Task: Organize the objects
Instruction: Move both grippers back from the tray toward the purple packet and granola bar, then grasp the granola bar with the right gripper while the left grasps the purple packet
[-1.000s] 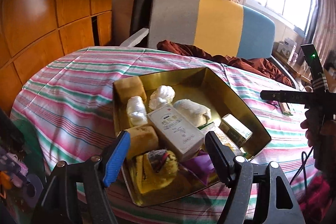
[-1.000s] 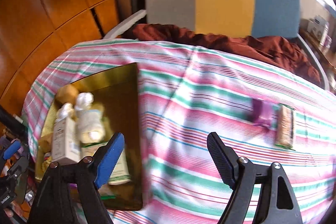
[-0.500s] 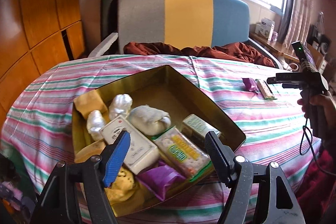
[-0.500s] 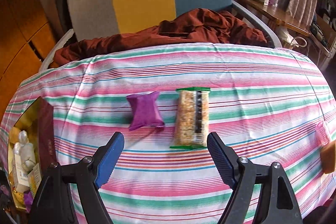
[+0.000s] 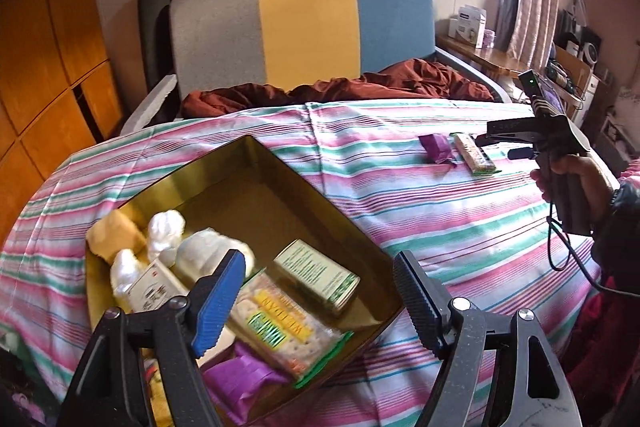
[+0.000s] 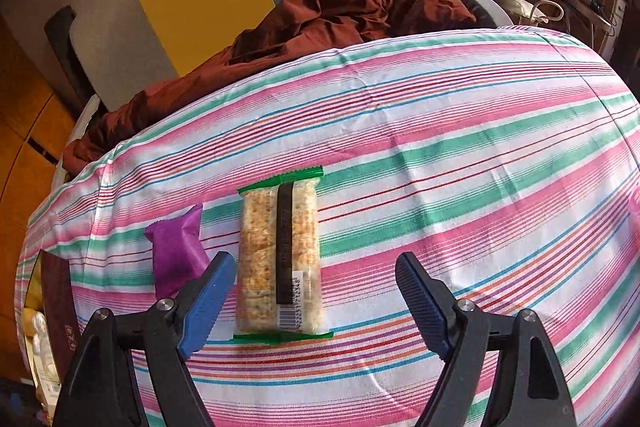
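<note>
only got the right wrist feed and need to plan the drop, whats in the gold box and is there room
Observer: The left wrist view shows the gold box holding snacks at its near end: a cracker pack, a small green carton and white wrapped pieces.
Operator: any free floor in it
Observer: Yes, the far half of the box is bare.
Operator: is the left gripper busy
Observer: No, the left gripper is open and holds nothing, above the box's near end.
Operator: where is my gripper over there
Observer: The right gripper is open, beside the cracker bar and purple packet on the striped cloth.
</note>
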